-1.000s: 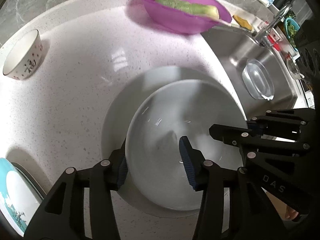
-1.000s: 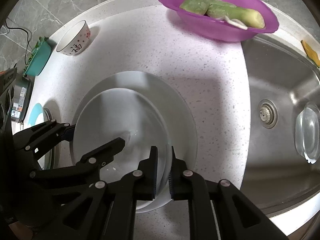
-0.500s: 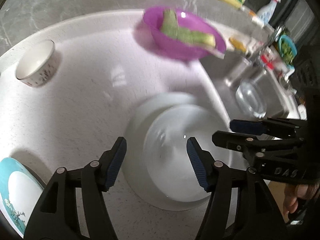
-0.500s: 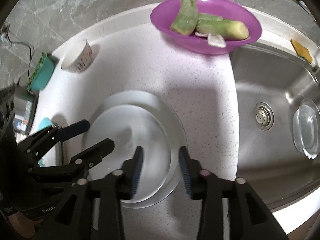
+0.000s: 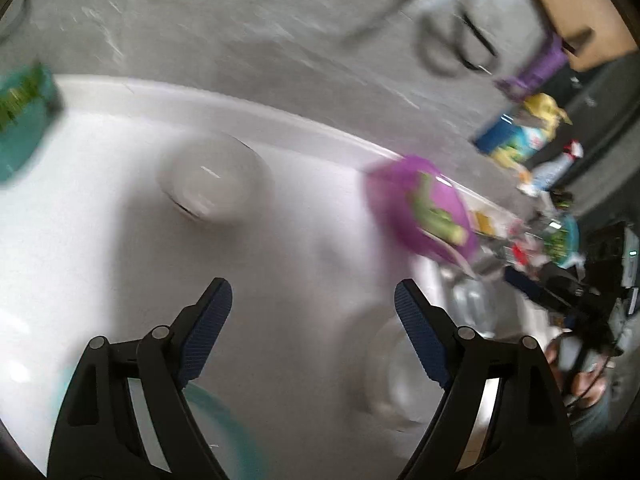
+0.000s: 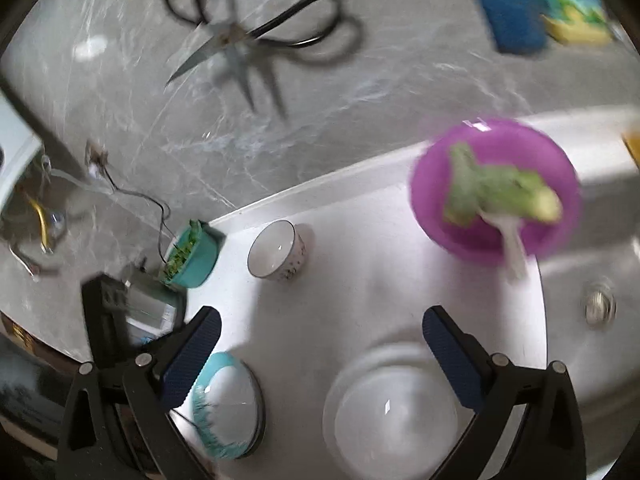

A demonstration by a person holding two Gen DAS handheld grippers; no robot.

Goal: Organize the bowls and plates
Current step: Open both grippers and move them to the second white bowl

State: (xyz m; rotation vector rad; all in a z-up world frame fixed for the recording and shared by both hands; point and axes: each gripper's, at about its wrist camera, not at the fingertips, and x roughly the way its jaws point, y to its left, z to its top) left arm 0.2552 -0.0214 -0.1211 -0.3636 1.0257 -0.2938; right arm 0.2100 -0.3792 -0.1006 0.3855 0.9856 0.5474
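A white plate (image 6: 396,412) lies stacked on a larger white plate (image 6: 348,368) on the pale counter, low in the right wrist view. My right gripper (image 6: 320,324) hangs above the stack, its jaws opening wide with nothing between them. The stack (image 5: 392,380) is a blur at the lower right of the left wrist view. My left gripper (image 5: 312,300) is over bare counter, jaws opening and empty. Ahead of it stands a small white bowl (image 5: 212,180) (image 6: 276,256). A teal-rimmed plate (image 6: 224,404) (image 5: 216,412) lies left of the stack.
A purple bowl (image 6: 496,188) (image 5: 420,212) of green vegetables sits by the sink (image 6: 592,300) on the right. A teal tub of greens (image 6: 192,256) stands at the counter's back left. Scissors (image 6: 256,40) hang on the marble wall. A hand (image 5: 580,380) shows at the far right.
Both grippers have let go of the white plate, which now rests on the larger one. Both rose, opened wide and tilted up. The left one swung left towards the small bowl.
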